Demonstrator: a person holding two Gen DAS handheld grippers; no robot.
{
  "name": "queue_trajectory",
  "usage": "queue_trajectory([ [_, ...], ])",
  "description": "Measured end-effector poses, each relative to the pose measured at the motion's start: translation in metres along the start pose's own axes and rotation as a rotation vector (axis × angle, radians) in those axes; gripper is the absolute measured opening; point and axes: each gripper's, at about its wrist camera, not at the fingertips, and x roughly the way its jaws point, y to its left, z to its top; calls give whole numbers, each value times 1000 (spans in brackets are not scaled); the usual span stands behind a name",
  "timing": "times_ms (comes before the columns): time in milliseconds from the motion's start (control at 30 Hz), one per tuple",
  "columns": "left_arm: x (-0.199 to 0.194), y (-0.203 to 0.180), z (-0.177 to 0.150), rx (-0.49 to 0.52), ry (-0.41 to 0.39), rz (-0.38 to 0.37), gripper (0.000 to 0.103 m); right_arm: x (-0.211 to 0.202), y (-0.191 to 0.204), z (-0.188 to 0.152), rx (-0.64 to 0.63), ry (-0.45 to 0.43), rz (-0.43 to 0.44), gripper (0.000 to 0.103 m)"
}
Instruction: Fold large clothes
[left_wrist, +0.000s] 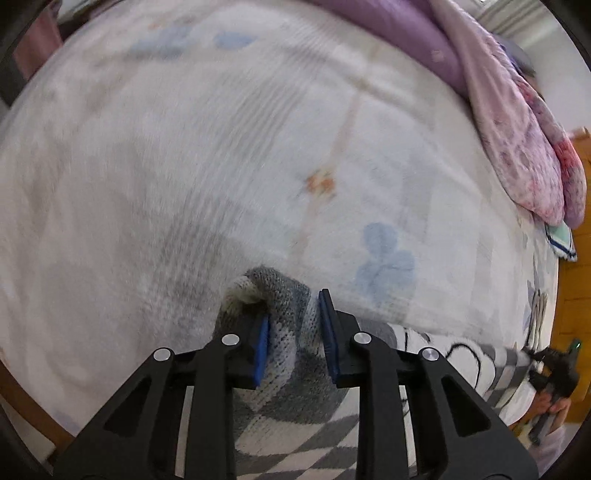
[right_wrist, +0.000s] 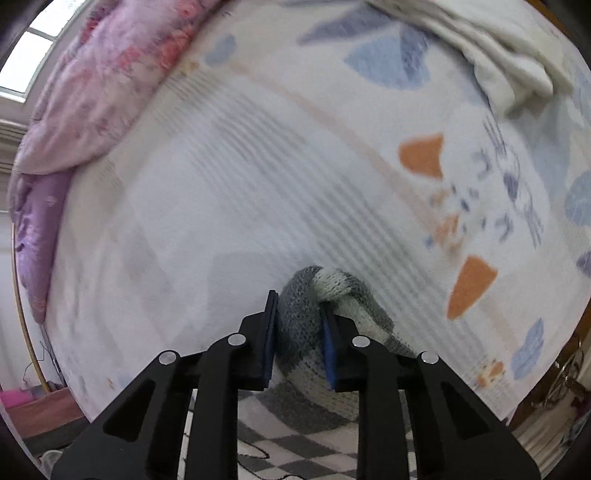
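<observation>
Grey-and-white checked knit sweater (left_wrist: 295, 332) sat bunched between your left gripper (left_wrist: 293, 332) pads, clamped tight. Your right gripper (right_wrist: 299, 332) pinched another bunched edge of it the same way, and the fabric trailed back beneath both tools. Ahead of both grippers lay the printed bedsheet (left_wrist: 221, 166), motion-blurred. A pink floral quilt (left_wrist: 517, 147) was piled far right of your left gripper, and a cream garment (right_wrist: 509, 70) lay far ahead-right of your right.
</observation>
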Motion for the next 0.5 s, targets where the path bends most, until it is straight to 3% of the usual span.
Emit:
queue_trajectory([
  [133,-18,-22,30,23,-74,-37,24,-20,19,24,-44,-58,44,19],
  [267,-18,-67,71,102,-149,-41,24,-14,70,63,-83,-99,53,19],
  [500,18,-90,112,124,-122,13,24,21,100,114,-103,-65,-8,19],
])
